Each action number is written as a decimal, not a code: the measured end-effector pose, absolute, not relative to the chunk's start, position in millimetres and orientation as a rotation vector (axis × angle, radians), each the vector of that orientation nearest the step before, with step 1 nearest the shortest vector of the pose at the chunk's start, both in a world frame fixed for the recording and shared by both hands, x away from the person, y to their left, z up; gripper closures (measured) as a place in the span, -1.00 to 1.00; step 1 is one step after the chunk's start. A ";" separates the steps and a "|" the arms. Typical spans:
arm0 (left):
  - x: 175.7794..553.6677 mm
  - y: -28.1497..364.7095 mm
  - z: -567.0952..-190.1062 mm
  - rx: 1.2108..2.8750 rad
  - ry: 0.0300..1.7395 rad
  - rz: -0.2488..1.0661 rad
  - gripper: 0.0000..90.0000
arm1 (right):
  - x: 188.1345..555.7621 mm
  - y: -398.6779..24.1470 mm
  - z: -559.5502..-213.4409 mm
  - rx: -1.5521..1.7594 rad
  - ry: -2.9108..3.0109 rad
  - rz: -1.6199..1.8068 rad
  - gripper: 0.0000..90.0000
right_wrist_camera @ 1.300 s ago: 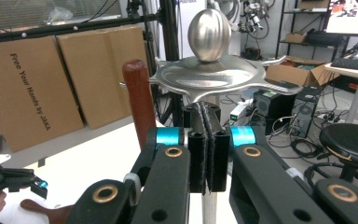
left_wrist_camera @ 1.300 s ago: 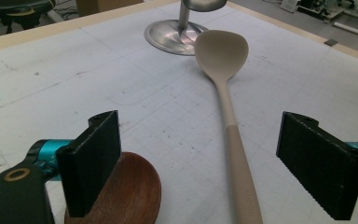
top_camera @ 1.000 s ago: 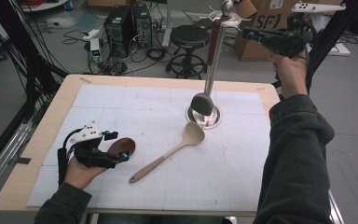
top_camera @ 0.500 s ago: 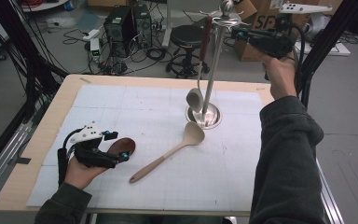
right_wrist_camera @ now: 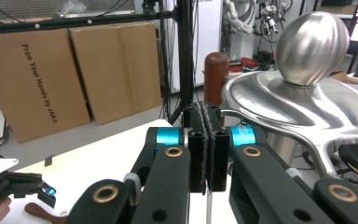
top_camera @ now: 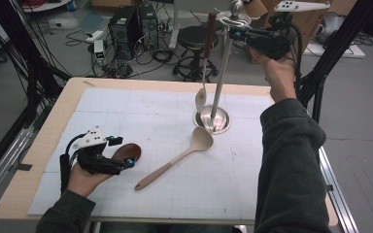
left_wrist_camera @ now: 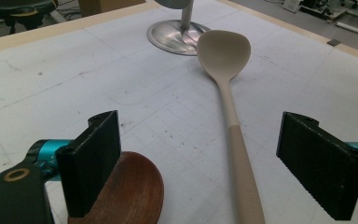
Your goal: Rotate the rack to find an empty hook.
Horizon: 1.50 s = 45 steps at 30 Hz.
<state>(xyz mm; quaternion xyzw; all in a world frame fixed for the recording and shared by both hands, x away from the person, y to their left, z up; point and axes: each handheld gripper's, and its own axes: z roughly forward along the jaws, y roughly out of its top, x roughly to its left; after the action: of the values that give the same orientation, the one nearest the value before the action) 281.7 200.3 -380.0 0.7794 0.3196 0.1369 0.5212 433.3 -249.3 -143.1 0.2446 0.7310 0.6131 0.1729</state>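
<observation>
A steel utensil stand (top_camera: 212, 119) rises from a round base on the white mat, and its ball top (right_wrist_camera: 312, 42) sits close to my right gripper (top_camera: 228, 33). That gripper is shut on a spoon with a brown wooden handle (top_camera: 209, 34) and a steel bowl (top_camera: 200, 98), which hangs beside the pole. The handle's end (right_wrist_camera: 216, 70) shows above the closed jaws. My left gripper (top_camera: 125, 151) rests open on the mat, one jaw over a dark wooden spoon (left_wrist_camera: 130, 196). A beige spoon (top_camera: 172, 158) lies with its handle (left_wrist_camera: 235, 135) between the open jaws, untouched.
The mat covers a wooden table (top_camera: 43, 145) whose edges run close on all sides. Behind it stand a black stool (top_camera: 194, 34), computer cases (top_camera: 131, 19) and floor cables. Black frame posts (top_camera: 337, 43) rise at the right. Cardboard sheets (right_wrist_camera: 60, 70) lean farther back.
My right hand has carried the hanging spoon leftward, so its bowl has swung from over the stand's base to the left of the pole. The left hand has stayed still.
</observation>
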 end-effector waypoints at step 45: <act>281.2 201.5 -379.4 1.863 0.770 0.330 -0.68 | 421.8 -295.9 -154.7 0.749 2.035 1.752 0.99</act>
<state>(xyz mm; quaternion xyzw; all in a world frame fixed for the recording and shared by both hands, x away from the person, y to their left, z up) 281.2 201.5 -379.4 0.7777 0.3214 0.1379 0.5224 421.8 -295.9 -154.7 0.2643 0.7186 0.6186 0.1760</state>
